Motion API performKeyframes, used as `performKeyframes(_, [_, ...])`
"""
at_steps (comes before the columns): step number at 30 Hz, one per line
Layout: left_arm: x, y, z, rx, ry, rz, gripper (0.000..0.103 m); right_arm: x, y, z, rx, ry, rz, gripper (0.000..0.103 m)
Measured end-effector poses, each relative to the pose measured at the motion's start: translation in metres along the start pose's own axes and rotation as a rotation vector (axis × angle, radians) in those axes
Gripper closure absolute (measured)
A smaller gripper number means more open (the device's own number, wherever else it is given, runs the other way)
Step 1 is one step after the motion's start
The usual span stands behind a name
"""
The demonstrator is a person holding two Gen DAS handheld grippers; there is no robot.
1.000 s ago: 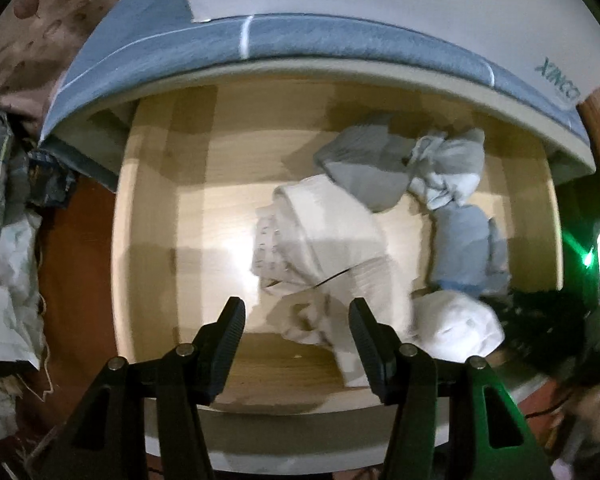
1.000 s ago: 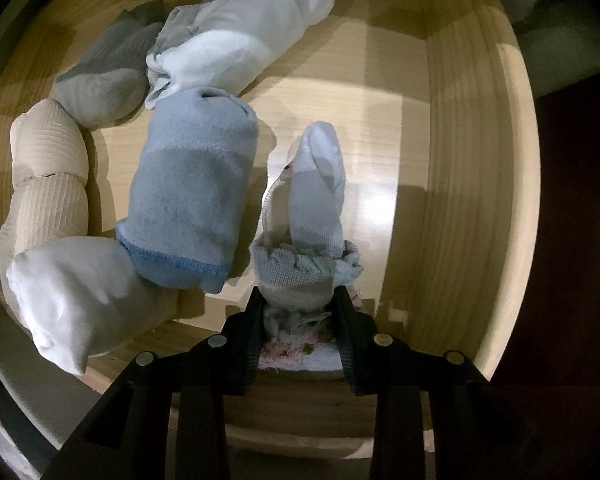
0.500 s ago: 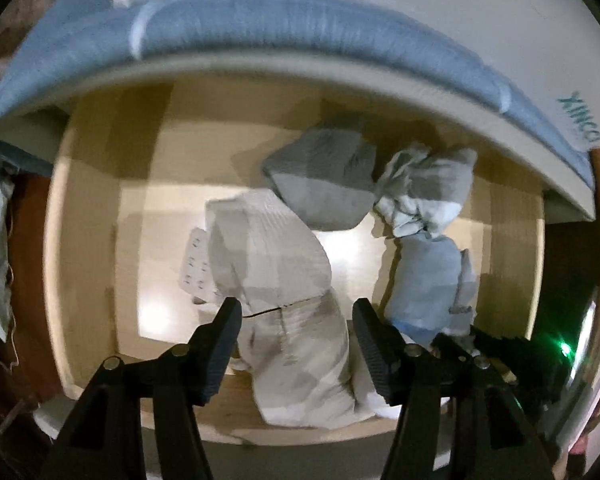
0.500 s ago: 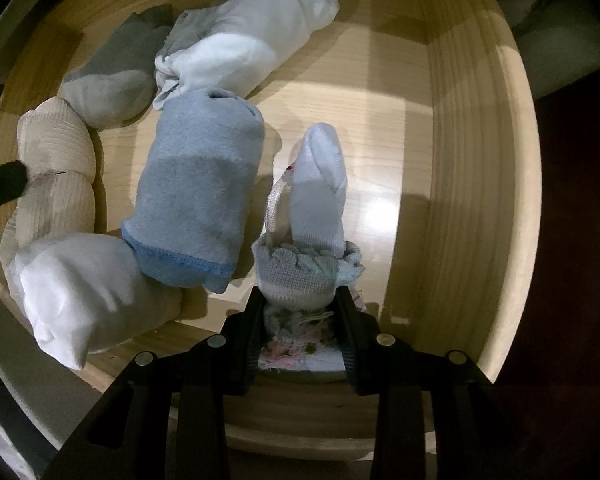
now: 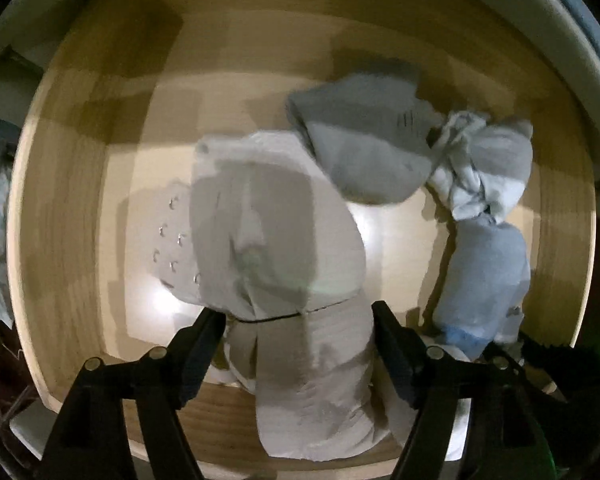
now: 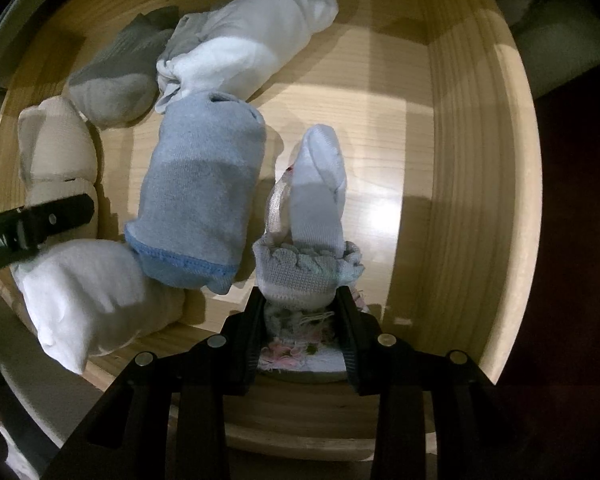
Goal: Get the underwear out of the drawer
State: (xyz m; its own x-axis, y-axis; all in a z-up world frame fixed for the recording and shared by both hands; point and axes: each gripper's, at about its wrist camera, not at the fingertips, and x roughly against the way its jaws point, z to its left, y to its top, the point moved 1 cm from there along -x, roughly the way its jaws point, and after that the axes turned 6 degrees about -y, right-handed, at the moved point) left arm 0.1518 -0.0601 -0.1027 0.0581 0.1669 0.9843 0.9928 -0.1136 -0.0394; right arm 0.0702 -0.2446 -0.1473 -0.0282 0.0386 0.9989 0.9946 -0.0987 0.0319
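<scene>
The wooden drawer [image 5: 76,216] [image 6: 468,168] is open and holds several rolled garments. My left gripper [image 5: 298,336] is open, its fingers astride a cream rolled bundle [image 5: 276,240] that also shows at the left in the right wrist view [image 6: 56,156]. One left finger [image 6: 40,224] reaches into that view. My right gripper [image 6: 300,312] is shut on a small white bundle with a knitted ruffled band [image 6: 312,216], near the drawer's front wall. A grey roll with a blue hem [image 6: 200,196] [image 5: 484,276] lies just left of it.
A dark grey roll [image 5: 364,144] [image 6: 116,80] and a white knotted roll [image 5: 484,168] [image 6: 240,48] lie at the back. A white bundle [image 6: 84,300] lies at the front left. A mattress edge overhangs the drawer's back. The drawer's right wall is close to my right gripper.
My left gripper has moved forward and down into the drawer until its open fingers straddle the cream bundle. My right gripper has stayed shut on the small white bundle, almost still.
</scene>
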Motion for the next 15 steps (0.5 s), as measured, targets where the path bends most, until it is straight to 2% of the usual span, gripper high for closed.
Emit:
performKeyframes(1, [0.001, 0.001, 0.001, -0.005, -0.001, 0.004, 0.027, 0.0, 0.0, 0.0, 0.001, 0.001, 0.001, 0.069])
performKeyframes(3, [0.0, 0.002, 0.004, -0.002, -0.025, 0.024, 0.034, 0.001, 0.001, -0.001, -0.002, 0.002, -0.001, 0.069])
performKeyframes(9, [0.006, 0.003, 0.005, -0.044, -0.031, 0.019, 0.043, 0.003, 0.002, -0.004, -0.006, 0.008, -0.004, 0.069])
performKeyframes(15, [0.017, 0.009, 0.016, -0.062, -0.046, 0.038, 0.046, 0.004, 0.003, -0.005, -0.006, 0.008, -0.005, 0.069])
